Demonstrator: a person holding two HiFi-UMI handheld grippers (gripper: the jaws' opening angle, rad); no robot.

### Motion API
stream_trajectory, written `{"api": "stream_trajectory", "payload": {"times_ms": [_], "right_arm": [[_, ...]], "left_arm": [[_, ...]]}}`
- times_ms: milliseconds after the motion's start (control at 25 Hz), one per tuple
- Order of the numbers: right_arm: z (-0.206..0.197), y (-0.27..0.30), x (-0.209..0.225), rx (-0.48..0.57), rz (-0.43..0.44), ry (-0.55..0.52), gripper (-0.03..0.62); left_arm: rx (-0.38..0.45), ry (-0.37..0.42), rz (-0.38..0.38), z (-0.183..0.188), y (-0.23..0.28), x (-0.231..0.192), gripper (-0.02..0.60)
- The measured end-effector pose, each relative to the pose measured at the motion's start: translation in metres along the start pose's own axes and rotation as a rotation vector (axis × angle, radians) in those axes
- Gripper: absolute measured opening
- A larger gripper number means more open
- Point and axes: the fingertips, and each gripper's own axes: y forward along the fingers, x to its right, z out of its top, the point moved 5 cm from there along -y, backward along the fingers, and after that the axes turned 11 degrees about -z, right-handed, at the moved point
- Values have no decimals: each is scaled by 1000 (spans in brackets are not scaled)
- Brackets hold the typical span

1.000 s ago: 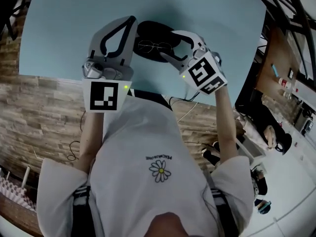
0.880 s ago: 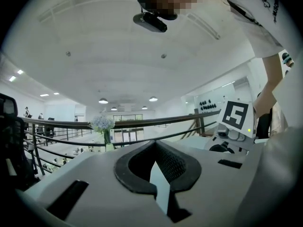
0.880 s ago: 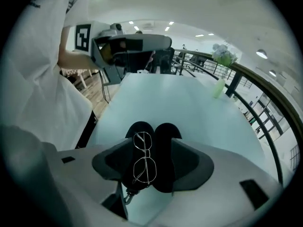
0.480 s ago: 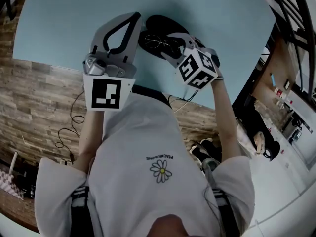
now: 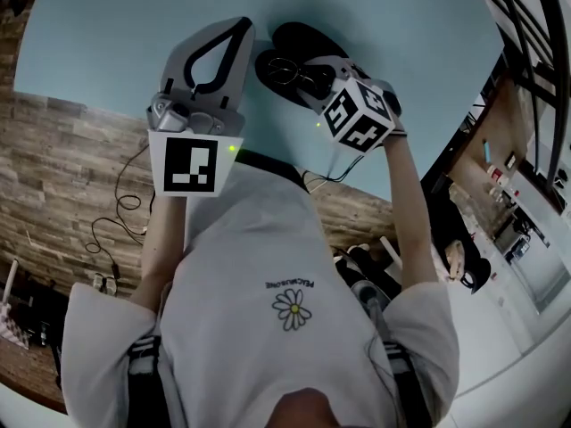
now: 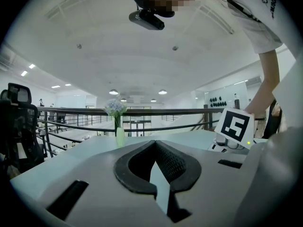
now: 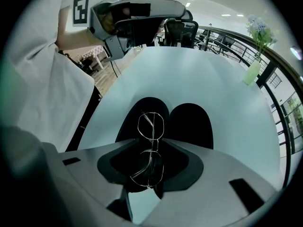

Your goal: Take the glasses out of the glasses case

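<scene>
The surface [image 5: 116, 34] is a flat pale blue-green, and the glasses case [image 5: 303, 38] is plain black. The glasses [image 7: 153, 146] show as thin silver wire with clear lenses. The left gripper [image 5: 241, 30] is pale grey, its fingers [image 6: 85, 160] lined with black ribbed rubber, and its marker [image 5: 190, 166] is a blocky black-and-white pattern. The person's shirt [image 5: 268, 248] is white with a small daisy [image 5: 292, 308], white petals round a yellow centre. The floor [image 5: 71, 168] is streaky brown-grey planks. A pale green vase [image 6: 120, 137] holds bluish flowers [image 6: 115, 107].
</scene>
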Motion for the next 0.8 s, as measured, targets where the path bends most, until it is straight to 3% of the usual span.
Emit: {"api": "stream_trajectory", "payload": {"times_ms": [280, 800], "right_arm": [[2, 9, 2, -37, 26, 34, 104], [6, 14, 4, -91, -1, 59, 97]], "left_arm": [[-16, -7, 13, -7, -4, -1, 15], [-31, 2, 4, -13, -3, 3, 15]]}}
